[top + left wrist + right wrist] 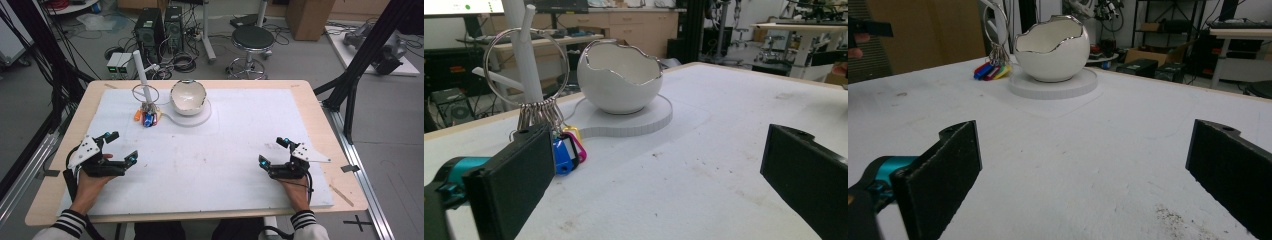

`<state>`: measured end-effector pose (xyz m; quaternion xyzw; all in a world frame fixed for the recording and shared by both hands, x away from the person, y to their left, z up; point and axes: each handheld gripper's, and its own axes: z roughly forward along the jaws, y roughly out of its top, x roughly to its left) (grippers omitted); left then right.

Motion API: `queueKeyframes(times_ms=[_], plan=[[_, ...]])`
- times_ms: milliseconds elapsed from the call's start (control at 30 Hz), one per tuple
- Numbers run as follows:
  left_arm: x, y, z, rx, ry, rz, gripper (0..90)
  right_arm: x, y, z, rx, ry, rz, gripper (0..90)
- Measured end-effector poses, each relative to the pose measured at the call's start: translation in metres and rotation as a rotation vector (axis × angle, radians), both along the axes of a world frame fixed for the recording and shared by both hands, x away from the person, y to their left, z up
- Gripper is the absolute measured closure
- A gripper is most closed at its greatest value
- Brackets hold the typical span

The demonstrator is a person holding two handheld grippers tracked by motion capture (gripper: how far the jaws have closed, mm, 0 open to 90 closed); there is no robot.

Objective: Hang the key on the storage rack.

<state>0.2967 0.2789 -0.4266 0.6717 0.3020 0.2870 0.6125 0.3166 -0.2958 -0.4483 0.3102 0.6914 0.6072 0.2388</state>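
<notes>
High view is showing a thin metal key ring [145,93] with coloured plastic tags [147,118] leaning on a white stand [141,75], just beside a glossy, jagged-rimmed egg-shaped bowl [188,97] at the bench's [210,165] far side. Left gripper [119,146] and right gripper [273,151] are resting low near the front edge, well apart, fingers spread wide and empty, pointing toward the bowl.

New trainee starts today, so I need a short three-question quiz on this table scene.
1. True or false: the left tongs grip the key ring.
2. What hangs from the ring? A) coloured key tags B) a spoon C) scissors
3. What does the eggshell-shaped bowl stand on?

Key: 1. False; both the left and the right tongs stand open and hold nothing, near the person's edge of the table. 2. A, the tags. 3. A flat white round base, beside the white stand that bears the ring.
</notes>
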Motion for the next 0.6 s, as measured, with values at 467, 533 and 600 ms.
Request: queueKeyframes(times_ms=[467,533,600], plan=[[-0.014,0.006,-0.024,-0.041,-0.004,0.034,1.7,-0.001,0.000,-0.001,0.004,-0.006,-0.005,0.9],[-0.015,0.005,-0.024,-0.029,-0.008,0.032,1.7,-0.001,0.000,-0.001,0.004,-0.006,-0.006,0.9],[-0.015,0.005,-0.024,-0.030,-0.016,0.033,1.7,-0.001,0.000,0.000,0.001,-0.012,-0.003,0.9]])
